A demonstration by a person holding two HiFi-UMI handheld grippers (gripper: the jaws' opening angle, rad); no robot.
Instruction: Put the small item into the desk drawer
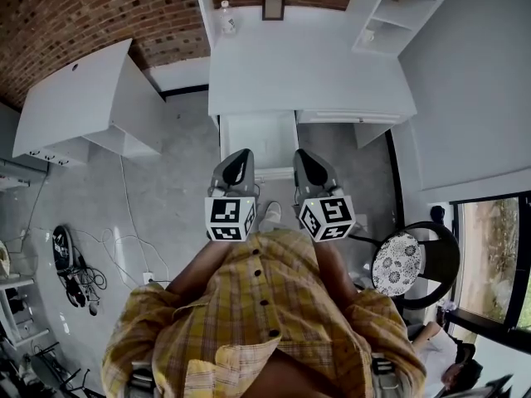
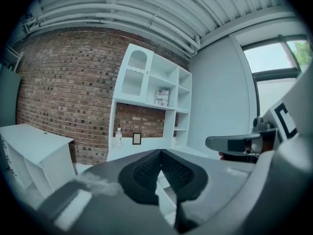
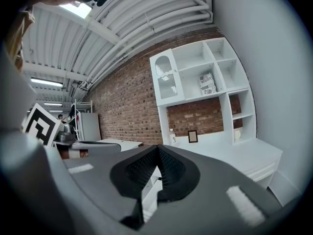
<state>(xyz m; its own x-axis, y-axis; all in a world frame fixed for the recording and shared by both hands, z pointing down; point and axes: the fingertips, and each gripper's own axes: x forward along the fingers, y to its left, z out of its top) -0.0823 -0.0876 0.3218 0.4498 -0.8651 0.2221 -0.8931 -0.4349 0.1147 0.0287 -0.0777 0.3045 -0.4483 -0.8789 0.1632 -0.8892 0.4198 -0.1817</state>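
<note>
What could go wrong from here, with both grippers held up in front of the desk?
Both the left gripper and right gripper have jaws shut on nothing; they must open before any pick-up. The drawer looks pulled out toward the person; stepping in could bump it. The bottle and picture frame stand near each other at the back of the desk; reaching for one may tip the other.

Drawer (image 1: 259, 139) inside unclear, shelf object (image 1: 368, 35) too small to identify, frame (image 1: 273, 7) contents illegible
</note>
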